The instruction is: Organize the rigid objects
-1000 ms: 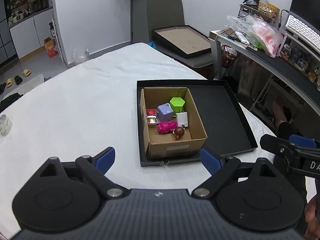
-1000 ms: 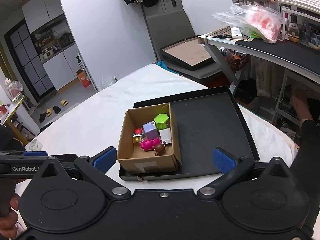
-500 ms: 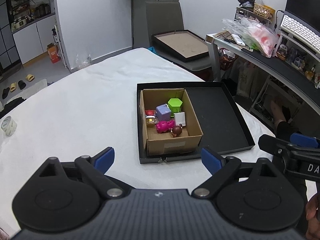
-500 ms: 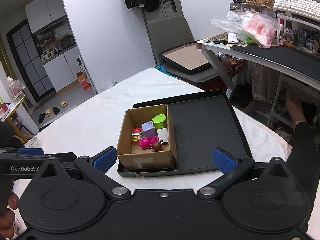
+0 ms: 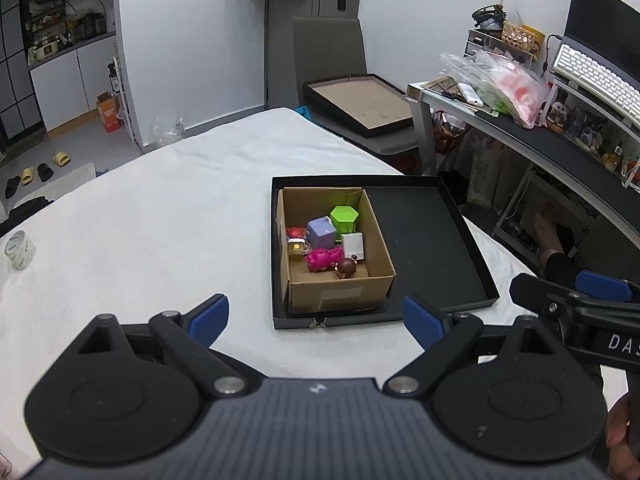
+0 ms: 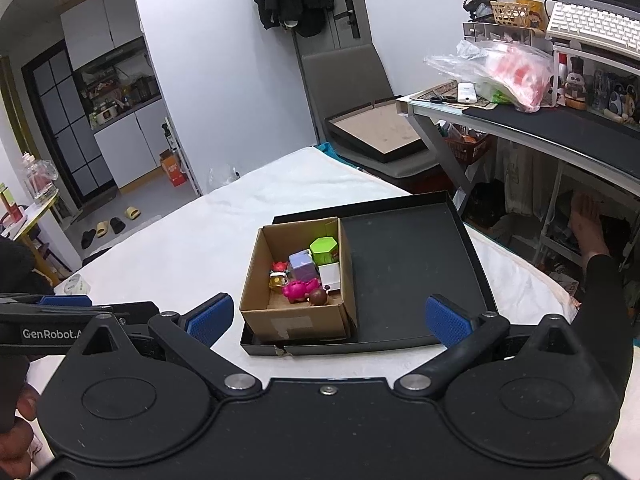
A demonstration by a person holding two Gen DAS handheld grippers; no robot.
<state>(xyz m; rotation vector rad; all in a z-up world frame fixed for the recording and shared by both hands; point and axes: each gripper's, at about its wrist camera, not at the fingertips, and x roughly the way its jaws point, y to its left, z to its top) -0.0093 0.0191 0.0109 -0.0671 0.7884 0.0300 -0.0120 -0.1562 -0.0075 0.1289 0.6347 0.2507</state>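
Note:
A brown cardboard box (image 5: 340, 292) (image 6: 296, 320) stands in the left half of a shallow black tray (image 5: 424, 240) (image 6: 404, 264) on the white table. In the box lie a green hexagonal block (image 5: 345, 217), a purple cube (image 5: 321, 232), a white block (image 5: 353, 245), a pink toy (image 5: 323, 259), a brown round figure (image 5: 345, 268), a small gold jar (image 5: 297, 247) and a red piece (image 5: 296, 233). My left gripper (image 5: 316, 318) is open and empty, well short of the tray. My right gripper (image 6: 328, 318) is open and empty too, held back from the tray's near edge.
A roll of tape (image 5: 21, 249) lies at the table's left edge. A grey chair (image 5: 332, 60) with a framed board (image 5: 360, 104) stands beyond the table. A cluttered desk (image 5: 560, 140) runs along the right. The right gripper also shows in the left wrist view (image 5: 576, 304).
Both grippers have drawn back and risen, so the box and tray look smaller and farther. Nothing was taken hold of.

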